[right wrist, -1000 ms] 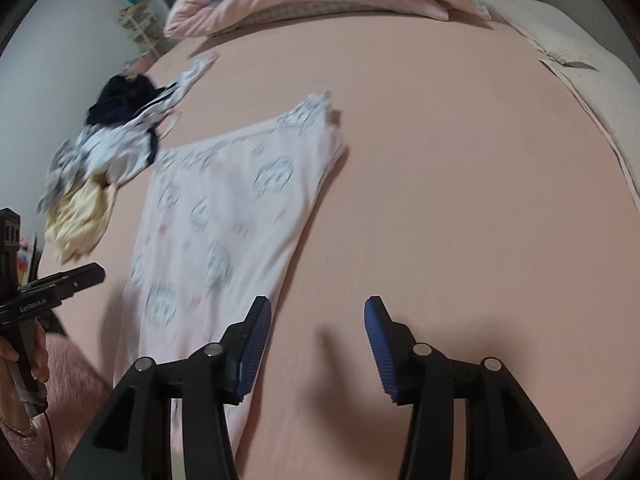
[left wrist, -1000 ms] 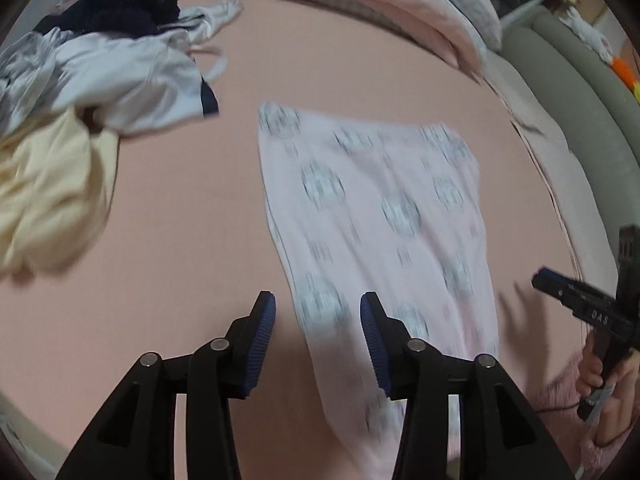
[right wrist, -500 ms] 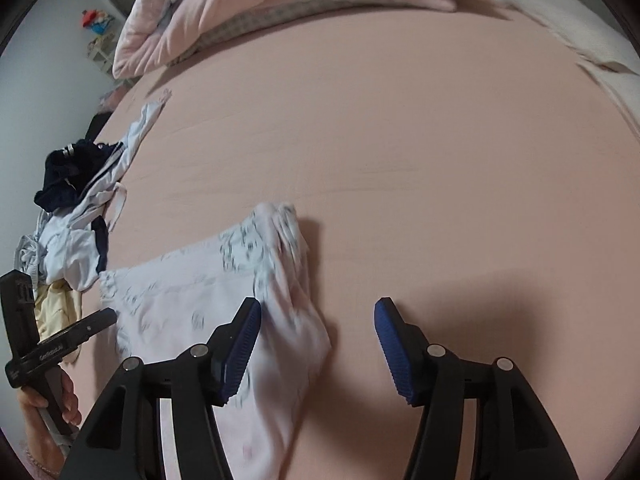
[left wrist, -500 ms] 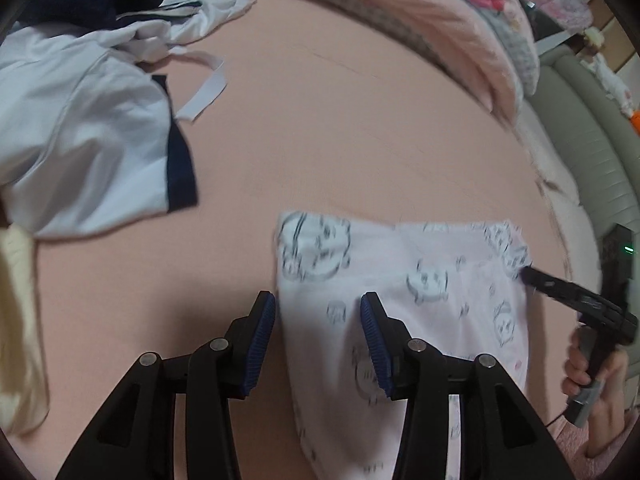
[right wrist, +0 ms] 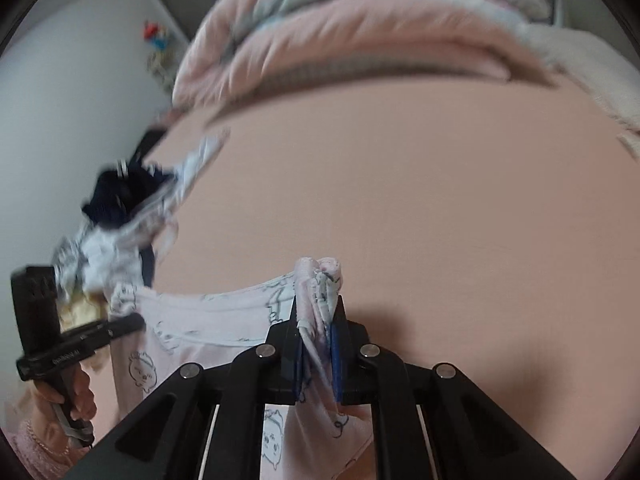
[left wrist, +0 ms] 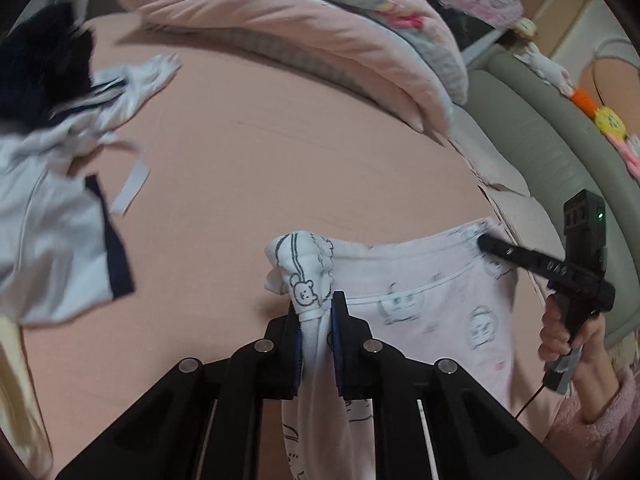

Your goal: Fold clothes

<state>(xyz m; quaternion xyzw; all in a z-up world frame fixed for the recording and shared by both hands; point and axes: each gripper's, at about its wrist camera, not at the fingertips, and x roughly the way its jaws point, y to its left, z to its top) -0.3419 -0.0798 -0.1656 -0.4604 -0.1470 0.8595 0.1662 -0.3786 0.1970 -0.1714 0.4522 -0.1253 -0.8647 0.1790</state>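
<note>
**Two corner grips, each a thin bunch of cloth**

The left hand-held gripper [left wrist: 316,320] was closing on one corner of the pink printed garment [left wrist: 432,312], a wad of cloth pinched between its blue pads and puffing out just past the tips. The right hand-held gripper [right wrist: 318,320] was closing likewise on the opposite corner of the same garment [right wrist: 200,320], cloth bunched between its pads. The top edge of the garment ran taut-ish between the two grippers, and the rest trailed back beneath them over the pink bed [left wrist: 260,184].

The likeliest failure, as I judged it, was a slip: each grip held a crumpled knot rather than a flat hem, so a quick lift or a pull apart could have drawn the cloth out of one pair of pads and dropped that side. An uneven bite could also have caught two layers on one side and one on the other, leaving the fold skewed. Ahead and to the left of the left gripper lay a white and navy garment [left wrist: 52,240] and a dark pile [left wrist: 40,52]; a wide swing that way could have dragged the pink garment across them. The heaped duvet [left wrist: 304,36] sat well ahead, unlikely to interfere.
</note>
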